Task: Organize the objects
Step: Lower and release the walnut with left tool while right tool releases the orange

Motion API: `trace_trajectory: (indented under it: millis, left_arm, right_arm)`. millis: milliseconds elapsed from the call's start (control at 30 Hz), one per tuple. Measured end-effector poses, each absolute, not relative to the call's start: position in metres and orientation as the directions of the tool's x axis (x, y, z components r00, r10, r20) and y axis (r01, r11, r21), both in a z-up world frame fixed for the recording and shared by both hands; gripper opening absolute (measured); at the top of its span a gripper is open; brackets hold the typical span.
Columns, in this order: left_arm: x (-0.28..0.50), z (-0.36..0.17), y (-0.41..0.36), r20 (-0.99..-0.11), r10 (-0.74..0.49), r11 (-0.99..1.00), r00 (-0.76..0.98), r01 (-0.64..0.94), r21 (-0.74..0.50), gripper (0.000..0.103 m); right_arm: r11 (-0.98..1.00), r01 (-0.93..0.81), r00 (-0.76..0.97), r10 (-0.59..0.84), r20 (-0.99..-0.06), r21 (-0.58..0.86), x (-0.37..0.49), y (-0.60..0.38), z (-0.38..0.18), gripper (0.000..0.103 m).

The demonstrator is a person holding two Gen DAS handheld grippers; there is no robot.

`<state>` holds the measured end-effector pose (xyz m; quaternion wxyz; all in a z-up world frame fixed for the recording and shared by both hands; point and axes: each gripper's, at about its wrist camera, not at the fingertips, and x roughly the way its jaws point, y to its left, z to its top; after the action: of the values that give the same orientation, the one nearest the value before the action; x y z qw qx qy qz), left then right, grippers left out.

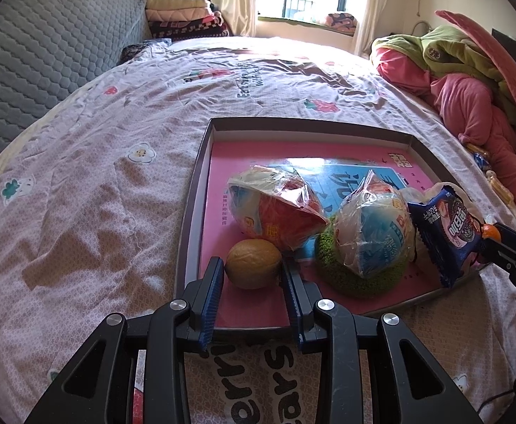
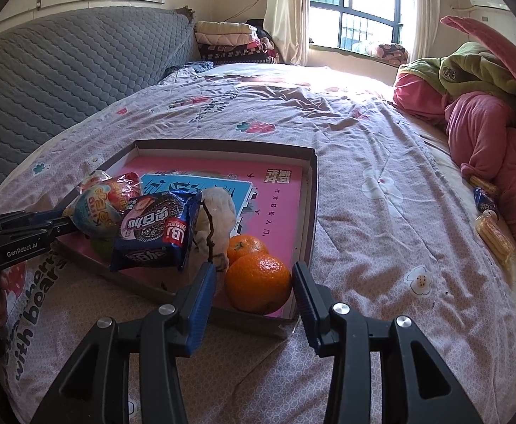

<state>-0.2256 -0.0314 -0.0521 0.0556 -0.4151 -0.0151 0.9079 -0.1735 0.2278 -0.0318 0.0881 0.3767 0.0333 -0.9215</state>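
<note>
Both grippers sit at the near rim of the shallow tray (image 1: 201, 176), which lies on the bedspread (image 1: 92, 162) and serves as the collecting place. At the tray's near-left corner the left gripper (image 1: 252, 272) has its fingers spread about as wide as the brownish-yellow round fruit (image 1: 253, 263) between them; the pads look to be at its sides, but whether they press it or have just let go I cannot tell. At the tray's near-right corner the right gripper (image 2: 254, 282) stands wide around the nearer orange (image 2: 258, 282), with a visible gap on the left side, so this fruit appears to rest on the tray floor rather than be held. A second orange (image 2: 246, 246) sits just behind it. Further in, the blue cookie packet (image 2: 157, 235) leans up against a whitish bundle (image 2: 219, 215), and two plastic-wrapped snack bowls (image 1: 275, 212) lie toward the tray's middle, one resting on a green woolly pad (image 1: 360, 275). Beyond the tray's right side, a few small packets (image 2: 487, 212) lie against the pink bedding (image 2: 487, 141), likely left to gather.
</note>
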Motion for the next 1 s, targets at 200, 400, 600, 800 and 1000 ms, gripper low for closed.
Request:
trace_trajectory:
  millis: [200,400,600,800,1000]
  left_arm:
    - [-0.225,-0.051,-0.032,-0.752,0.127,-0.992,-0.647,-0.089,-0.091,0.034]
    - [-0.223,-0.047,-0.029,-0.748,0.135,-0.991,-0.650,-0.098,-0.094,0.034]
    - [-0.216,-0.032,-0.027,-0.728,0.139,-0.990,-0.671,-0.101,-0.096,0.052]
    - [-0.205,-0.014,-0.027,-0.704,0.148,-0.989,-0.695,-0.101,-0.108,0.059]
    - [-0.193,0.005,-0.026,-0.675,0.153,-0.988,-0.722,-0.100,-0.117,0.066]
  right_arm:
    - [-0.985,0.172,-0.706,-0.117,-0.698,-0.009,-0.174,0.230,-0.030,0.054]
    - [-0.987,0.163,-0.707,-0.118,-0.697,0.001,-0.174,0.234,-0.030,0.054]
    - [-0.989,0.150,-0.734,-0.121,-0.668,0.014,-0.172,0.238,-0.020,0.054]
    - [-0.992,0.120,-0.772,-0.124,-0.624,0.048,-0.166,0.245,-0.005,0.060]
    - [-0.985,0.142,-0.797,-0.170,-0.579,0.094,-0.157,0.242,0.012,0.066]
